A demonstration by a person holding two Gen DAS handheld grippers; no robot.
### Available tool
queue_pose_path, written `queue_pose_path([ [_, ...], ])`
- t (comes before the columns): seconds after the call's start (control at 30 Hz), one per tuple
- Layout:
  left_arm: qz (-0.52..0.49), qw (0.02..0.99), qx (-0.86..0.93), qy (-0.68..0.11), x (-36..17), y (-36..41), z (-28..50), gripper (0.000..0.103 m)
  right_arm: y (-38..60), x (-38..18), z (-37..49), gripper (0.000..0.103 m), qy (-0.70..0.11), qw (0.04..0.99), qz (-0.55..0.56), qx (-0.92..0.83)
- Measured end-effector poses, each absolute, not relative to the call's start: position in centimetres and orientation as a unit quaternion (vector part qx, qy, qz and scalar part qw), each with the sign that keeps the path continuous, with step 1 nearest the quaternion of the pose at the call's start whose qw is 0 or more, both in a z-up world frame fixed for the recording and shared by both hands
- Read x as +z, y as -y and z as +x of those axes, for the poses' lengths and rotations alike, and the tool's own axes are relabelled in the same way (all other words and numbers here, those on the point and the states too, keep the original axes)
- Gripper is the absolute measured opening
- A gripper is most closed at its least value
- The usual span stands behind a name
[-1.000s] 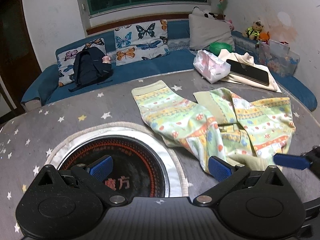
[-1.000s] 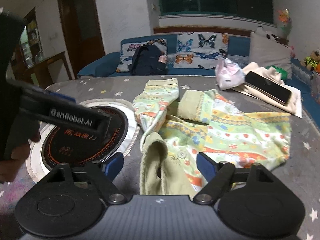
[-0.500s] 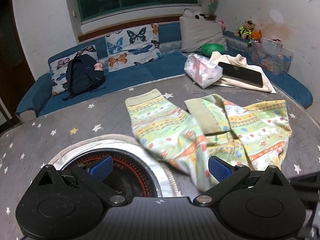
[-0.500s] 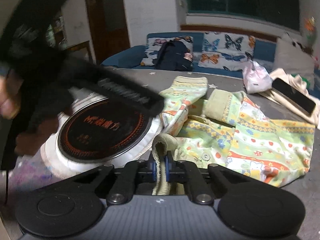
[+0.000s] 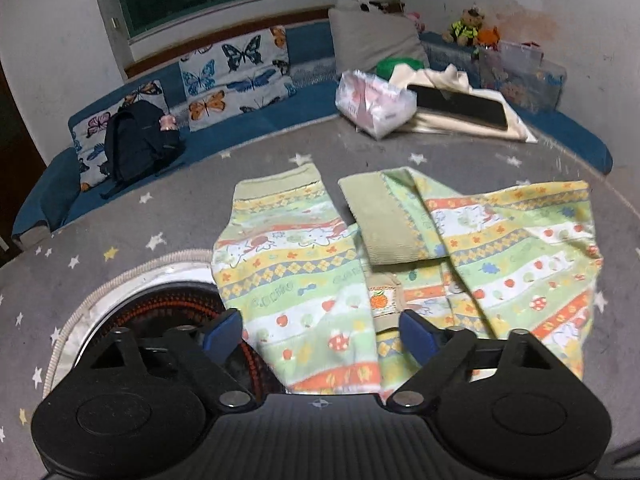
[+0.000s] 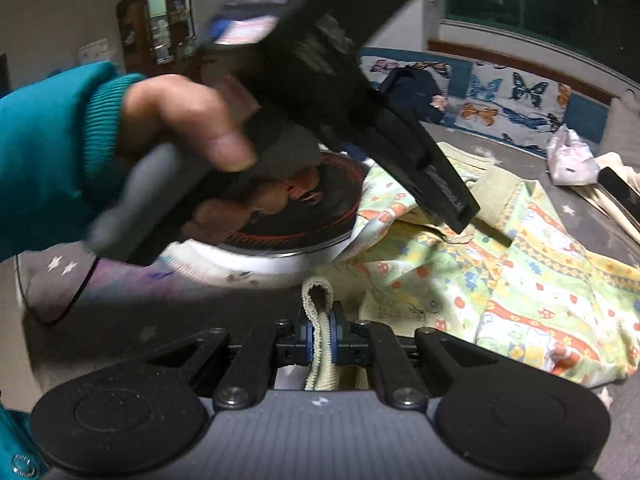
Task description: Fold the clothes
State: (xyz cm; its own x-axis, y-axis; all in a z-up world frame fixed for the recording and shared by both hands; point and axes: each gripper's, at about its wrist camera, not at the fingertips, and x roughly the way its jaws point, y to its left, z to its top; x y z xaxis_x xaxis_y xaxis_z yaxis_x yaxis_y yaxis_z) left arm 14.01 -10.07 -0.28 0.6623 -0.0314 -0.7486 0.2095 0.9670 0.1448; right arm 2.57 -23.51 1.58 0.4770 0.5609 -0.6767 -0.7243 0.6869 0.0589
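Grasp step: right tongs (image 6: 319, 338) pinch the ribbed hem of the garment (image 5: 320, 280); left tongs (image 5: 320, 330) gape wide over its 6 o'clock edge. Next, the left likely must close on cloth before any fold across the table (image 5: 120, 216).

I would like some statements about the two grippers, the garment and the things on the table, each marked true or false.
1. The right gripper is shut on the ribbed edge of the patterned garment. True.
2. The left gripper is shut on a sleeve. False: its jaws stand open above the garment.
3. A black backpack sits on the blue sofa. True.
4. The phone lies on the round burner. False: it rests on cream cloth at the table's far side.
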Motion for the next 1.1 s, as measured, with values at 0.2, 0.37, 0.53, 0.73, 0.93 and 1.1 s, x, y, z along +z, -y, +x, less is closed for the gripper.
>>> queue_pose_path([
  [0.2, 0.096, 0.898, -0.073, -0.424, -1.2, 8.2, 13.1, 0.016, 23.6, 1.5, 1.6, 0.007, -0.352, 0.841, -0.119, 0.393],
  [0.37, 0.079, 0.905, -0.062, -0.414, -0.7, 6.3, 11.1, 0.007, 25.0, 2.2, 2.3, 0.018, -0.359, 0.846, -0.082, 0.385],
  [0.53, 0.048, 0.907, -0.048, -0.415, -0.4, 3.7, 9.2, 0.006, 27.0, 3.5, 3.2, 0.037, -0.348, 0.863, -0.059, 0.362],
  [0.73, 0.026, 0.906, -0.042, -0.42, -0.7, 1.5, 6.1, 0.005, 28.2, 4.3, 6.3, 0.054, -0.335, 0.89, -0.06, 0.303],
  [0.93, 0.011, 0.905, -0.033, -0.424, -0.7, -0.4, 3.2, 0.005, 28.1, 5.0, 9.4, 0.055, -0.328, 0.897, -0.036, 0.293],
  [1.1, 0.013, 0.904, -0.024, -0.427, -0.9, -1.8, 1.6, 0.005, 26.4, 5.3, 10.3, 0.058, -0.316, 0.9, -0.053, 0.295],
])
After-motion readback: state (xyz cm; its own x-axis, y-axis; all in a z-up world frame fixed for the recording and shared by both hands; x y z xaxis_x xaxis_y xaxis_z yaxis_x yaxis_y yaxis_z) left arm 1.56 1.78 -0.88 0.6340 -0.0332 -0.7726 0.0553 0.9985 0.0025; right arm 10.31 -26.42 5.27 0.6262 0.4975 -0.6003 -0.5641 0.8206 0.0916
